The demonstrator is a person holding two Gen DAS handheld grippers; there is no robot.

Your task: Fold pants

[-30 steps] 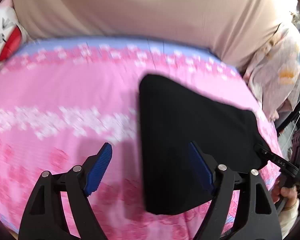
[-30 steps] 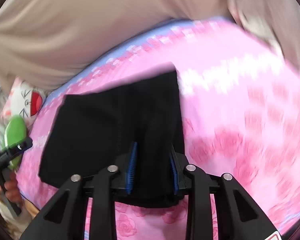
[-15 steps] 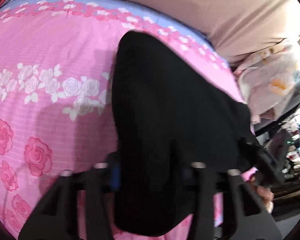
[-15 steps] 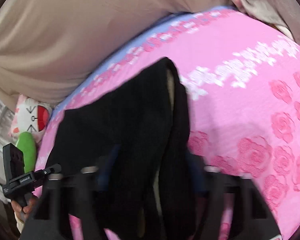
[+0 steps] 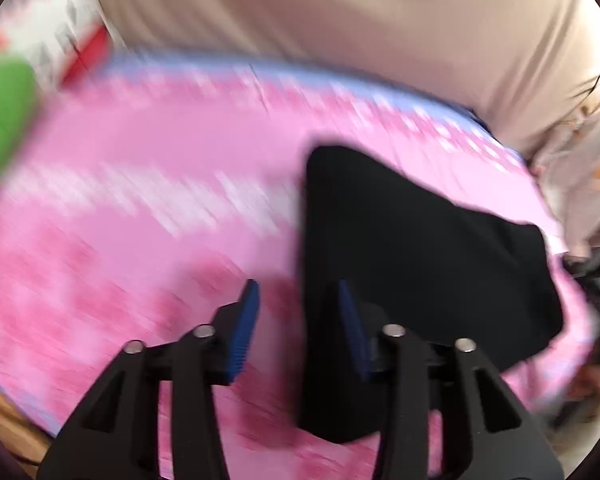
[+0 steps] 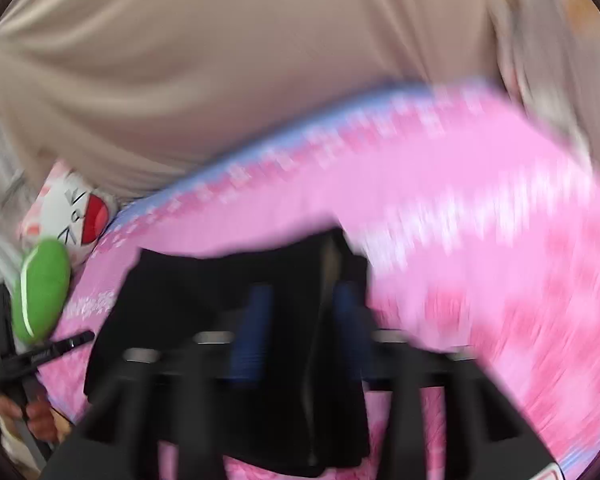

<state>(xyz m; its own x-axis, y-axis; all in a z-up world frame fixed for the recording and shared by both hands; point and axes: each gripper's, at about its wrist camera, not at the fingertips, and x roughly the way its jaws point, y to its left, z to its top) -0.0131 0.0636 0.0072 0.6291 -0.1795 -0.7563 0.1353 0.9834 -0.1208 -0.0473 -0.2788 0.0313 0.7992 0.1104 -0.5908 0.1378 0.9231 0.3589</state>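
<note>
both views bright daylight, heavy motion blur, fisheye vignette at rims; glare at 2 o'clock, left view.

Matt black cloth pants point(image 5: 412, 248) – on printed (floral) cotton-like sheet point(image 5: 160, 184).

Black pants point(image 5: 412, 248) (folded into a compact slab) lie on pink bedding.
</note>
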